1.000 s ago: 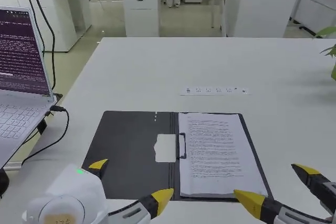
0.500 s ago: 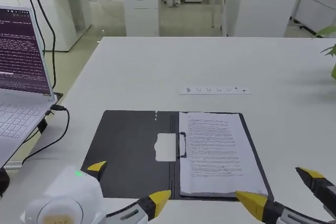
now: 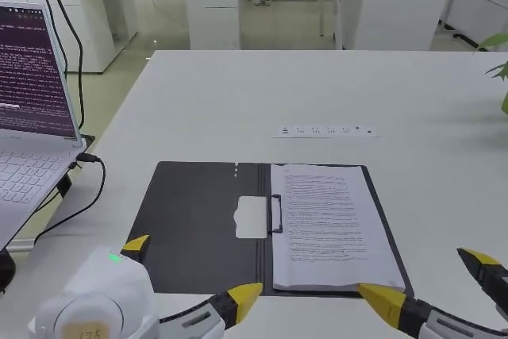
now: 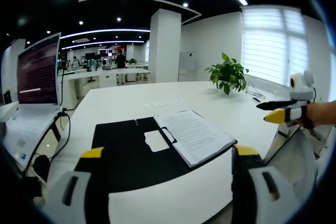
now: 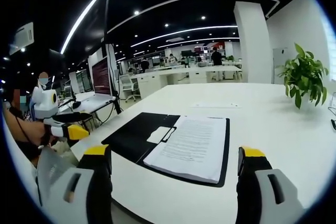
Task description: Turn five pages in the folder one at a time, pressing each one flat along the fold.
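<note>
A black folder [image 3: 198, 220] lies open on the white table, with a stack of printed pages [image 3: 325, 224] on its right half under a clip [image 3: 275, 213]. The top page lies flat. At the table's near edge my left gripper [image 3: 189, 272] is open, in front of the folder's left cover. My right gripper [image 3: 431, 280] is open too, just off the pages' near right corner. Neither touches the folder. In the left gripper view the folder [image 4: 126, 150] and pages [image 4: 194, 135] lie ahead of the open left gripper [image 4: 168, 153]. The right gripper view has the pages [image 5: 191, 145] ahead of the open right gripper [image 5: 174, 151].
An open laptop [image 3: 32, 117] stands at the left with a black cable [image 3: 87, 188] trailing toward the folder. A white power strip [image 3: 325, 131] is set in the table beyond the folder. A green plant [image 3: 496, 69] is at the far right. More desks stand behind.
The head view has shifted slightly. Both grippers sit a little lower and wider apart in it. The folder and pages have not moved.
</note>
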